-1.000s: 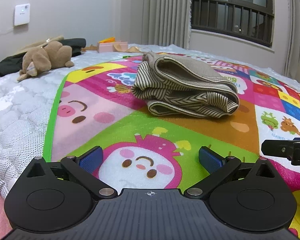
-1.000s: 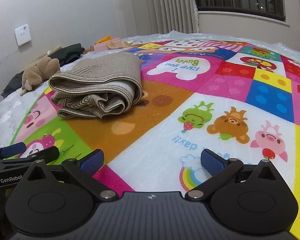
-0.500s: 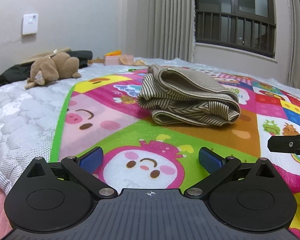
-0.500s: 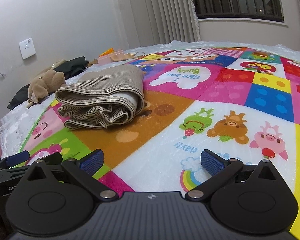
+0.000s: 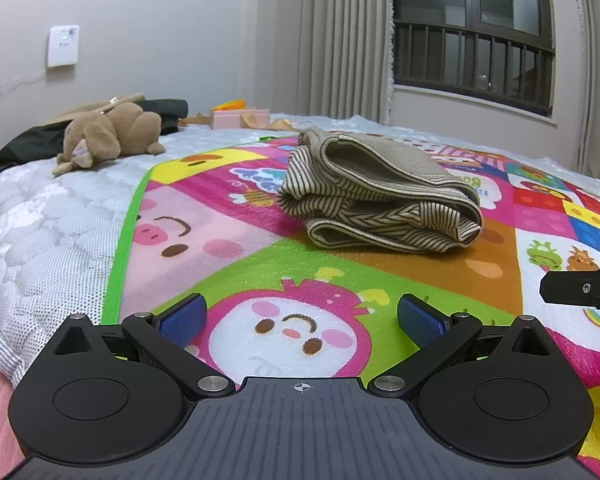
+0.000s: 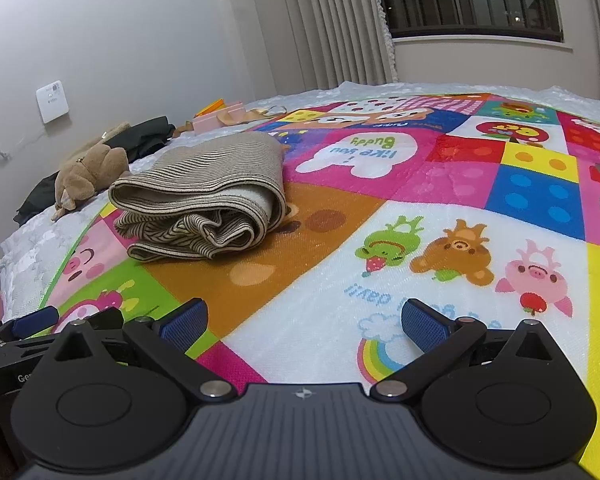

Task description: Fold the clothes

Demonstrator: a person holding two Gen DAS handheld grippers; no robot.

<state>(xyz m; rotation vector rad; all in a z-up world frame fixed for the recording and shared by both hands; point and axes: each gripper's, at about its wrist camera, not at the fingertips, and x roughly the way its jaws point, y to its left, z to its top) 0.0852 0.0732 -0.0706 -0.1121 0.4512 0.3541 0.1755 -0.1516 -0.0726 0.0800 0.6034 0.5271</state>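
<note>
A beige and dark-striped garment [image 5: 376, 192] lies folded in a thick bundle on the colourful cartoon play mat [image 5: 260, 240], also seen in the right wrist view as the folded garment [image 6: 204, 200]. My left gripper [image 5: 300, 320] is open, low over the mat's near edge, well short of the bundle, with nothing between its blue pads. My right gripper [image 6: 304, 322] is open too, over the white rainbow patch of the mat [image 6: 380, 280], to the right of and nearer than the garment. A black part of the right gripper shows at the right edge of the left wrist view.
A brown plush toy [image 5: 108, 132] lies on the white quilted bedcover [image 5: 40, 220] at the far left, beside dark clothing [image 5: 32, 140]. A pink box [image 5: 240, 118] sits near the curtains. Wall and window close off the far side. The left gripper's body [image 6: 28, 336] shows at lower left.
Both grippers have drawn back and tilted up slightly, so more wall and window shows. The folded garment has not moved. Both stay open.
</note>
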